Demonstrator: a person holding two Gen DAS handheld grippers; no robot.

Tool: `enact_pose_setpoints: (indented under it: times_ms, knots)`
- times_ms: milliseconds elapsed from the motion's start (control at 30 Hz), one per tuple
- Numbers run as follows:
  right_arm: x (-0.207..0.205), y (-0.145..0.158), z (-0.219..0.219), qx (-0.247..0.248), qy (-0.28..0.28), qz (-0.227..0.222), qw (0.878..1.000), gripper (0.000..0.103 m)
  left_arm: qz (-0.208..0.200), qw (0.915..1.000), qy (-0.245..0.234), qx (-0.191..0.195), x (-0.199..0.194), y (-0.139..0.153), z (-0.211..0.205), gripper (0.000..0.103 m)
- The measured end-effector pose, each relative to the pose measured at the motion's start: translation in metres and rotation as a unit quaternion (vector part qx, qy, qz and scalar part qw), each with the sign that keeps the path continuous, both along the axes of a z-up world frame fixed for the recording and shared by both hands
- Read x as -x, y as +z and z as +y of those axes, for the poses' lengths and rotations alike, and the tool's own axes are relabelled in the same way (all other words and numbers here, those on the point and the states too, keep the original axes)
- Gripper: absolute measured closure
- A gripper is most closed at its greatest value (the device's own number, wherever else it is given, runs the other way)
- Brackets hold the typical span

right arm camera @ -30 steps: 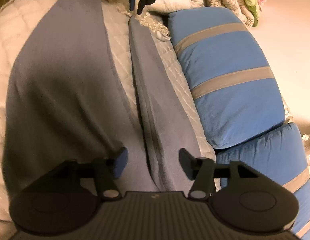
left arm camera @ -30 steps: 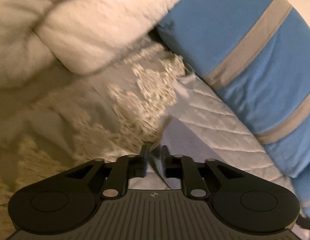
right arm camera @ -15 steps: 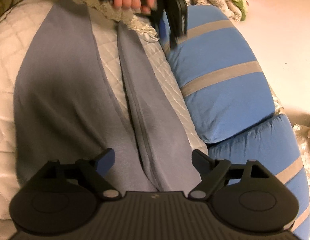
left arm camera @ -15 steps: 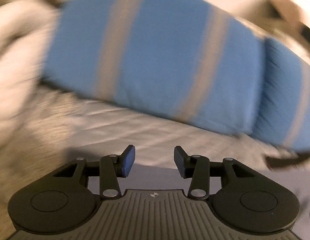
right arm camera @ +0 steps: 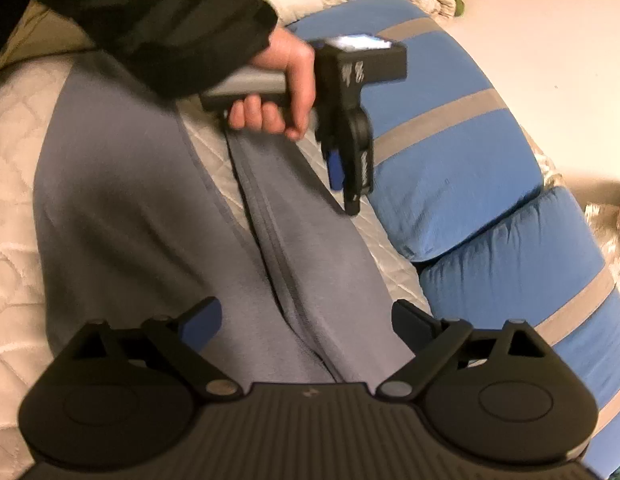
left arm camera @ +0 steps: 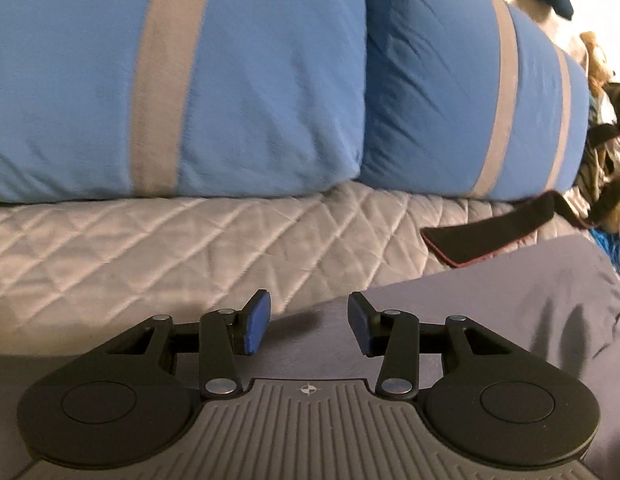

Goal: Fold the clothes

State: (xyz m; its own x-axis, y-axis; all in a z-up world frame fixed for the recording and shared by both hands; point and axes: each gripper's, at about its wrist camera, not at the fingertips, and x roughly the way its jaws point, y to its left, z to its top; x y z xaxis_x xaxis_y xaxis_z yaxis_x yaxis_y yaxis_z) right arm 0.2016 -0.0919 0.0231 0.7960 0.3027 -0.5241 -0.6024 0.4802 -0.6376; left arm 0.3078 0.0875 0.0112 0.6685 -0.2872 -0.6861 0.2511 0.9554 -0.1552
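1. A grey-blue garment (right arm camera: 122, 216) lies spread across the middle and left of the right wrist view, on a bed with a white quilted cover (left arm camera: 158, 248). One long strip of it is already turned inward, making a ridge down the centre of the frame. By my judgement the first lengthwise fold is laid, and the remaining folds and the final stacking are still to do.
2. Two blue pillows with grey stripes (left arm camera: 238, 80) fill the upper part of the left wrist view, resting against the quilt's far edge.
3. A pale wall (right arm camera: 550, 40) takes the upper right of the right wrist view, with bunched bedding at the top.
4. The right tool (right arm camera: 306, 326), bottom centre, has just been opening; it is spread wide over the ridge, gripping nothing.
5. The left tool (left arm camera: 308, 328) is partly spread and empty, above the garment's edge.
6. A dark strap (left arm camera: 490, 236) lies right of centre.
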Motion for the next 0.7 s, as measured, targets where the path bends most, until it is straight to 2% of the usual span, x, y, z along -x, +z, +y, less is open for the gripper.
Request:
enact_pose_setpoints:
  times_ms: [67, 167, 233, 267, 367, 467, 600, 700]
  knots:
    - [-0.002, 0.001, -0.003, -0.004, -0.004, 0.002, 1.0, 0.005, 0.01, 0.9998, -0.015, -0.013, -0.007, -0.005, -0.007, 0.062]
    - [-0.003, 0.001, -0.005, 0.001, -0.014, -0.003, 1.0, 0.005, 0.004, 0.9987, -0.037, -0.034, -0.007, -0.008, -0.017, 0.064]
    - [-0.003, 0.001, -0.007, 0.002, -0.02, -0.004, 1.0, 0.005, 0.011, 0.9986, -0.041, -0.031, -0.01, -0.008, -0.017, 0.093]
    - [-0.004, 0.001, -0.008, 0.0, -0.023, -0.004, 1.0, 0.005, 0.017, 0.9987, -0.035, -0.033, -0.012, -0.009, -0.017, 0.101]
    - [-0.004, 0.003, -0.011, -0.004, -0.032, -0.004, 0.999, 0.005, 0.003, 0.9981, -0.026, -0.056, -0.011, -0.011, -0.023, 0.102]
    - [-0.007, 0.002, -0.013, -0.006, -0.044, -0.003, 0.999, 0.005, -0.025, 0.9973, 0.004, -0.068, -0.01, -0.006, -0.027, 0.103]
    - [-0.013, 0.0, -0.016, -0.006, -0.058, -0.001, 0.998, 0.005, -0.068, 0.9932, 0.04, -0.086, -0.006, 0.003, -0.027, 0.103]
    - [-0.017, -0.002, -0.017, -0.008, -0.068, 0.004, 0.998, 0.005, -0.083, 0.9903, 0.059, -0.094, -0.005, 0.006, -0.028, 0.103]
